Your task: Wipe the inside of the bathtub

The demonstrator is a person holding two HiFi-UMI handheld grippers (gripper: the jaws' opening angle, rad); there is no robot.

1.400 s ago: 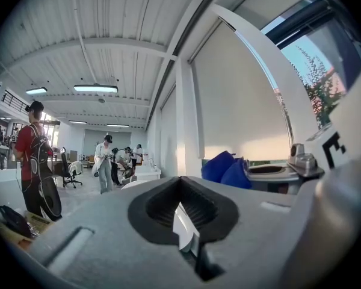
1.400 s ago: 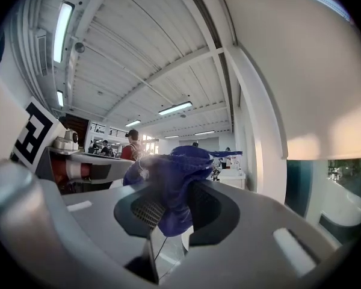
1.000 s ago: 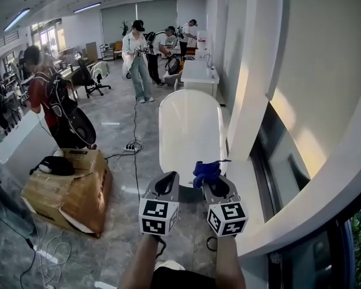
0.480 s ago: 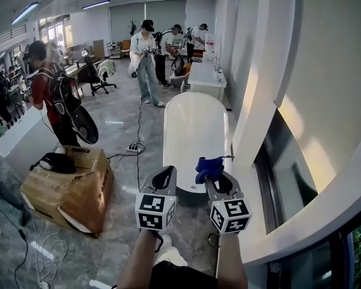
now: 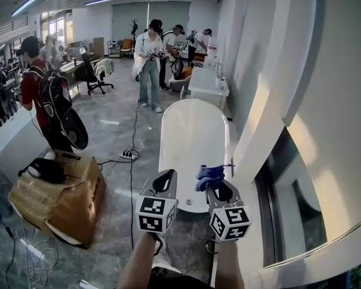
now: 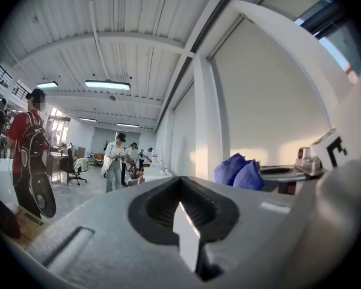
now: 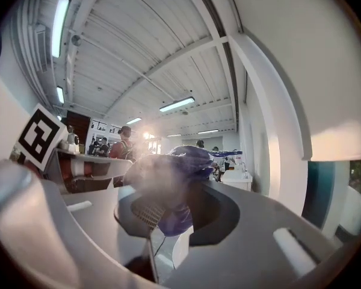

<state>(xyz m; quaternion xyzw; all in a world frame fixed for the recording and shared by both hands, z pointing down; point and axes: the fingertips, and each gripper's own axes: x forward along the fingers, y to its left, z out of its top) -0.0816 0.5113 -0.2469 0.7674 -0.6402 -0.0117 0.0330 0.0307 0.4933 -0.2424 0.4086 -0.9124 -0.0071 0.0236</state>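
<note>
Hard to make out:
- The near end of the white bathtub [image 5: 192, 138] is cut off in the head view by my tongs and the cloth. Its inside shows only as a plain white hollow.
- In the right gripper view the near part of the blue cloth [image 7: 179, 156] is a pale blur close to the lens.
- In the left gripper view, my own tongs fill the lower half of the picture and the bathtub does not show.

Writing:
- The marker cubes [image 5: 156, 214] on my tongs carry black-and-white square patterns.
- The cardboard box [image 5: 57, 191] on the floor to my left has a label on top, too small to read.

Tongs:
- My left tongs [image 5: 164, 182] are clenched tip to tip with nothing between them, as the left gripper view [image 6: 183, 206] shows.
- My right tongs [image 5: 219, 188] are clamped on the blue cloth, which bunches up above the tips.

Position:
- The bathtub stands on the floor ahead of me and stretches away lengthwise along the wall.
- Both tongs are held side by side in front of its near end. The cloth shows over the near rim on the right side.
</note>
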